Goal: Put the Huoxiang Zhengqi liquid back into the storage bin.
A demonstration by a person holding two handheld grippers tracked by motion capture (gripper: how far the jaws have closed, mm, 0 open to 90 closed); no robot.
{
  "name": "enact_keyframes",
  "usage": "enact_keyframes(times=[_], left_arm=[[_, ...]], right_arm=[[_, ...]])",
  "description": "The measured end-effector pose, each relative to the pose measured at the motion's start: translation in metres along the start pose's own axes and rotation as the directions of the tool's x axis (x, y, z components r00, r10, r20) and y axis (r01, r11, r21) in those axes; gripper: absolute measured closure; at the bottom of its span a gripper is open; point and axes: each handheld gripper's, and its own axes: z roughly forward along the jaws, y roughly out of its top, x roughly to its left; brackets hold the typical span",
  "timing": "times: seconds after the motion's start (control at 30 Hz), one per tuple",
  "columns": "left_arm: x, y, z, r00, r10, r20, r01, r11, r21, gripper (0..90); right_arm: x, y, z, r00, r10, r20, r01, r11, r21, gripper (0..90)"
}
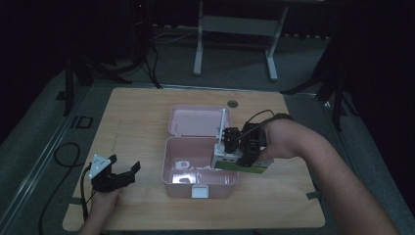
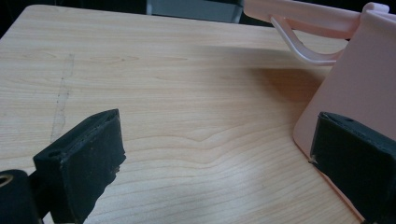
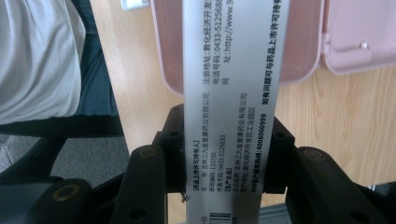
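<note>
1. High view: the right gripper (image 1: 234,143) pinches a white-and-green medicine carton (image 1: 240,161) and holds it over the right rim of the open pink case (image 1: 172,166), whose lid (image 1: 195,121) lies flat behind the tray.
2. In the right gripper view the carton (image 3: 233,93) sits squarely between the two black jaws, which press on its narrow printed sides, and its far end points at the case (image 3: 303,46). The hold looks firm, but it is on smooth card near one end; a quick swing could let the carton pivot or slide out and drop outside the case.
3. The carton hangs partly over the rim rather than over the hollow. Released from here, it would likely catch the wall and tip onto the table (image 1: 274,205).
4. Pale items already lie on the case floor; the carton may land on them and sit proud, which could stop the lid closing.
5. The left gripper (image 1: 117,177) rests on the table just left of the case, jaws spread and empty. In the left gripper view one pad (image 2: 359,163) stands close against the case wall (image 2: 359,84); a nudge there would shift the light case under the carton.
</note>
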Motion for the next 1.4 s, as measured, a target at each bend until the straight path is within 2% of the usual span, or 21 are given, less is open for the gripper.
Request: enact_keyframes(times=[0.4, 0.97, 1.4], left_arm=[[0.000, 0.000, 0.000, 1.0000, 0.003, 0.002, -0.003, 1.0000, 0.002, 3.1], [0.001, 0.000, 0.000, 1.0000, -0.001, 0.003, 0.001, 1.0000, -0.002, 3.1], [0.001, 0.000, 0.001, 1.0000, -0.002, 0.006, 0.002, 1.0000, 0.002, 3.1]], right_arm=[[-0.003, 0.021, 0.009, 0.9995, -0.030, 0.008, 0.030, 0.999, 0.014, 61.6], [0.001, 0.051, 0.009, 0.9971, -0.073, 0.023, 0.074, 0.997, -0.022, 61.5], [0.001, 0.062, 0.021, 0.9960, -0.087, 0.019, 0.087, 0.996, -0.013, 61.5]])
